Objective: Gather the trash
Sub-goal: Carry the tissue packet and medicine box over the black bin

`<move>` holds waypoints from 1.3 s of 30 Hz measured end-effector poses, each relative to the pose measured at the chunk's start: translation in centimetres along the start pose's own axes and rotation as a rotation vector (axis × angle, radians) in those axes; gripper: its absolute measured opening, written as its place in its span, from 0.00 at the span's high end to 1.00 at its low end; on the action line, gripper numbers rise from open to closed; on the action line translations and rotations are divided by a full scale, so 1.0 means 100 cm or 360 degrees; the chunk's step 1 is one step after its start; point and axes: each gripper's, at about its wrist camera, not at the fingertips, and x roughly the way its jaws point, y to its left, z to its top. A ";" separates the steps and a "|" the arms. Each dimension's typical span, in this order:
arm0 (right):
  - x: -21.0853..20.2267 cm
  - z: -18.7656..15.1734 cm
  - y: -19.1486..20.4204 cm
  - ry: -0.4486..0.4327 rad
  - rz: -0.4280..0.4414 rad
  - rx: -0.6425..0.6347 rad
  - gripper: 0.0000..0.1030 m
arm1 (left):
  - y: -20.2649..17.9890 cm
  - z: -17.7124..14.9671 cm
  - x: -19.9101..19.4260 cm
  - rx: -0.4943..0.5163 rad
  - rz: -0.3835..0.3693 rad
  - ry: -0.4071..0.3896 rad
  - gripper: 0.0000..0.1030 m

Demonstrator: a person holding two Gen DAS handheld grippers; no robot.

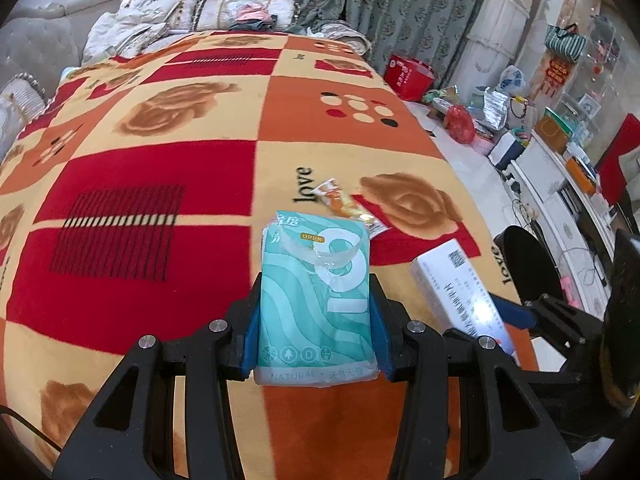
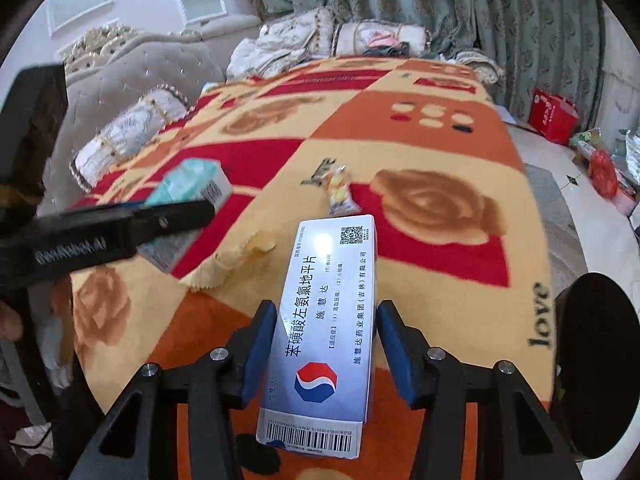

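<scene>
My left gripper [image 1: 316, 332] is shut on a teal tissue pack [image 1: 316, 288] and holds it above the blanket-covered bed [image 1: 160, 168]. The pack also shows in the right wrist view [image 2: 188, 188], behind the left gripper's black finger. My right gripper [image 2: 326, 344] is shut on a white medicine box [image 2: 324, 320] with a red and blue logo; the box also shows in the left wrist view [image 1: 460, 296]. A small orange and yellow snack wrapper [image 1: 344, 204] lies on the blanket just beyond both held items, and it shows in the right wrist view [image 2: 338, 192].
Pillows [image 1: 240, 10] and bedding are piled at the far end of the bed. To the right, the floor holds a red box [image 1: 408, 76], a red bag [image 1: 460, 124] and clutter beside a white cabinet [image 1: 552, 184]. A grey sofa [image 2: 132, 76] stands to the left.
</scene>
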 end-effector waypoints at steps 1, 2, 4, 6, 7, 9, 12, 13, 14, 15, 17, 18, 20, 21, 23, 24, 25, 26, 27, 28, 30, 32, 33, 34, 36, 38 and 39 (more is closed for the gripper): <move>-0.005 0.001 -0.003 -0.0018 -0.0007 0.0009 0.51 | -0.004 0.001 0.001 0.0011 -0.0005 -0.0001 0.58; -0.009 0.002 -0.006 -0.0031 -0.0014 0.0015 0.51 | -0.007 0.002 0.001 0.0019 -0.0009 -0.0002 0.58; -0.015 0.002 -0.011 -0.0050 -0.0026 0.0027 0.51 | -0.017 0.005 0.003 0.0043 -0.0022 -0.0006 0.58; -0.024 0.002 -0.018 -0.0079 -0.0049 0.0045 0.51 | -0.026 0.007 0.005 0.0064 -0.0035 -0.0011 0.58; -0.027 0.001 -0.022 -0.0088 -0.0061 0.0053 0.51 | -0.031 0.008 0.006 0.0075 -0.0042 -0.0010 0.58; -0.033 0.000 -0.029 -0.0097 -0.0084 0.0065 0.51 | -0.040 0.009 0.009 0.0098 -0.0057 -0.0009 0.58; -0.039 -0.003 -0.043 -0.0105 -0.0116 0.0105 0.51 | -0.056 0.011 0.015 0.0138 -0.0072 -0.0003 0.58; -0.040 -0.004 -0.048 -0.0107 -0.0132 0.0117 0.51 | -0.062 0.012 0.017 0.0154 -0.0081 0.0001 0.58; -0.042 -0.005 -0.052 -0.0109 -0.0144 0.0127 0.51 | -0.066 0.012 0.019 0.0166 -0.0090 0.0004 0.58; -0.043 -0.006 -0.057 -0.0111 -0.0155 0.0140 0.51 | -0.070 0.013 0.020 0.0174 -0.0095 0.0005 0.58; -0.047 -0.010 -0.068 -0.0115 -0.0176 0.0176 0.51 | -0.082 0.014 0.024 0.0204 -0.0110 0.0007 0.58; -0.048 -0.011 -0.072 -0.0116 -0.0187 0.0189 0.51 | -0.086 0.015 0.025 0.0214 -0.0115 0.0008 0.58; -0.052 -0.013 -0.083 -0.0118 -0.0214 0.0218 0.51 | -0.096 0.015 0.029 0.0230 -0.0132 0.0014 0.58; -0.053 -0.014 -0.087 -0.0119 -0.0226 0.0230 0.51 | -0.101 0.016 0.031 0.0239 -0.0144 0.0018 0.58; -0.057 -0.018 -0.098 -0.0120 -0.0253 0.0259 0.51 | -0.111 0.017 0.035 0.0257 -0.0163 0.0025 0.58; -0.059 -0.019 -0.103 -0.0120 -0.0262 0.0272 0.51 | -0.116 0.018 0.038 0.0269 -0.0172 0.0029 0.58; -0.061 -0.021 -0.109 -0.0120 -0.0274 0.0291 0.51 | -0.121 0.018 0.040 0.0278 -0.0180 0.0033 0.58; -0.063 -0.024 -0.114 -0.0120 -0.0284 0.0306 0.51 | -0.127 0.018 0.042 0.0288 -0.0189 0.0038 0.58; -0.065 -0.025 -0.117 -0.0120 -0.0289 0.0314 0.51 | -0.132 0.018 0.044 0.0300 -0.0197 0.0041 0.58; -0.067 -0.026 -0.122 -0.0121 -0.0297 0.0325 0.51 | -0.137 0.017 0.045 0.0310 -0.0201 0.0043 0.58; -0.070 -0.030 -0.129 -0.0123 -0.0311 0.0348 0.51 | -0.145 0.017 0.049 0.0329 -0.0212 0.0048 0.58; -0.073 -0.034 -0.137 -0.0124 -0.0323 0.0375 0.51 | -0.152 0.018 0.052 0.0344 -0.0218 0.0054 0.58; -0.075 -0.036 -0.141 -0.0124 -0.0329 0.0388 0.51 | -0.156 0.018 0.054 0.0352 -0.0220 0.0056 0.58; -0.076 -0.038 -0.145 -0.0124 -0.0336 0.0398 0.51 | -0.158 0.018 0.056 0.0357 -0.0222 0.0059 0.58; -0.078 -0.041 -0.151 -0.0126 -0.0347 0.0414 0.51 | -0.164 0.019 0.059 0.0364 -0.0230 0.0066 0.58; -0.081 -0.044 -0.158 -0.0128 -0.0362 0.0435 0.51 | -0.170 0.020 0.062 0.0372 -0.0242 0.0073 0.58; -0.082 -0.045 -0.162 -0.0128 -0.0369 0.0444 0.51 | -0.173 0.020 0.064 0.0376 -0.0253 0.0079 0.58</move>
